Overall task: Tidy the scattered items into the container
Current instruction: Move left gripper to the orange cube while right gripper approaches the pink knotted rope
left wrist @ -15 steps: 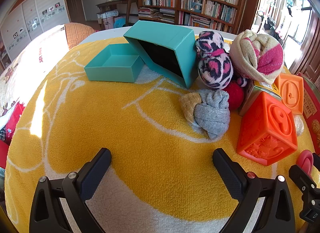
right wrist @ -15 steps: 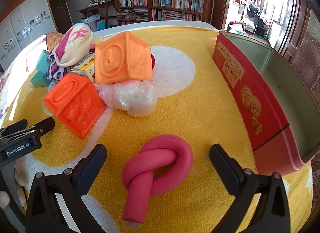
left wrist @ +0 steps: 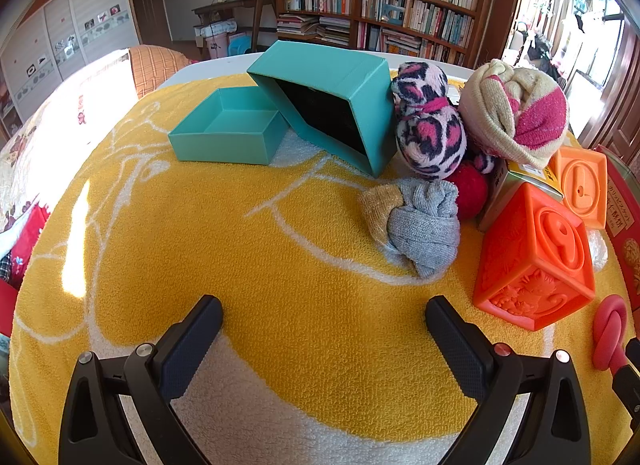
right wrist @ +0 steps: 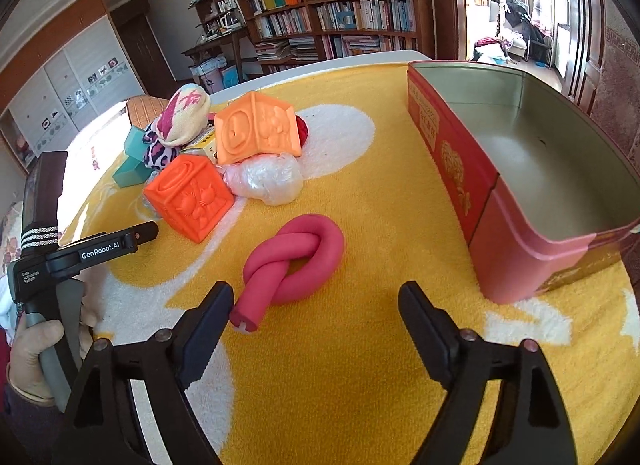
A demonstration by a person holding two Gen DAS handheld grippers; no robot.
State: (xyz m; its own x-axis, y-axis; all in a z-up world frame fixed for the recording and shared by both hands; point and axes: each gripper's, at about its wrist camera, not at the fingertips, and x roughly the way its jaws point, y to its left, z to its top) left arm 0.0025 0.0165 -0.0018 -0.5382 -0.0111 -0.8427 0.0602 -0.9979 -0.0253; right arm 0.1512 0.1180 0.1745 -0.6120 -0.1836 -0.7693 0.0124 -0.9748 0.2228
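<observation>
Both tongs, left (left wrist: 323,325) and right (right wrist: 316,307), gape wide, holding nothing

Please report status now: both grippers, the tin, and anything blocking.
Left gripper open, empty, over bare yellow towel. Right gripper open, empty, pink knotted tube just ahead. Red tin empty. Nothing blocking.

Towel (right wrist: 380,185) rough terry cloth; tin (right wrist: 520,257) glossy metal; cubes (right wrist: 188,201) matt.

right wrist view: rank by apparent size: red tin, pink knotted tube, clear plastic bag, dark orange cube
1. red tin, by far
2. pink knotted tube, though it lies nearest the camera
3-4. dark orange cube and clear plastic bag look alike; not ranked
</observation>
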